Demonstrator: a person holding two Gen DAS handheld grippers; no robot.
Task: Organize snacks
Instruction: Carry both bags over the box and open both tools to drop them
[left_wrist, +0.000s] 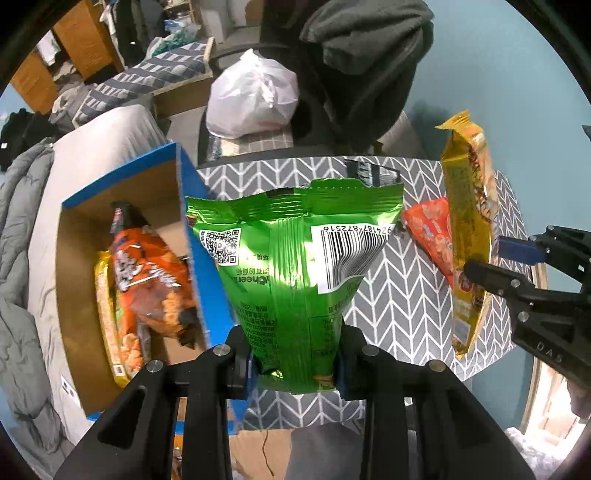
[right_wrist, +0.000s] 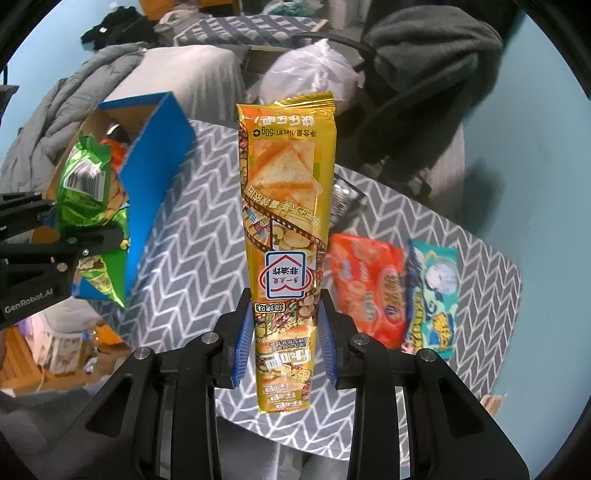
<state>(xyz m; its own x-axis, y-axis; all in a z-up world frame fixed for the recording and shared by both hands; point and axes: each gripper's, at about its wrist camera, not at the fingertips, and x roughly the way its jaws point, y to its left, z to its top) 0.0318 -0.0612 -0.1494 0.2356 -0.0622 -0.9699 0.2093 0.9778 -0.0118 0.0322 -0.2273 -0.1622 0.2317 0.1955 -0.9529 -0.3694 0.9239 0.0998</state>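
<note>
My left gripper (left_wrist: 295, 363) is shut on a green snack bag (left_wrist: 295, 254) and holds it above the table, right beside the blue cardboard box (left_wrist: 195, 236). The box holds an orange snack bag (left_wrist: 147, 277) and a yellow one (left_wrist: 110, 321). My right gripper (right_wrist: 284, 347) is shut on a tall yellow snack pack (right_wrist: 284, 206) and holds it upright over the table. An orange bag (right_wrist: 365, 284), a teal bag (right_wrist: 432, 295) and a dark packet (right_wrist: 343, 199) lie on the chevron tablecloth (right_wrist: 184, 229).
A white plastic bag (left_wrist: 255, 99) and a dark coat on a chair (left_wrist: 362, 66) stand behind the table. A bed with a grey duvet (left_wrist: 22, 221) lies left of the box. The table's edge (left_wrist: 535, 332) is at the right.
</note>
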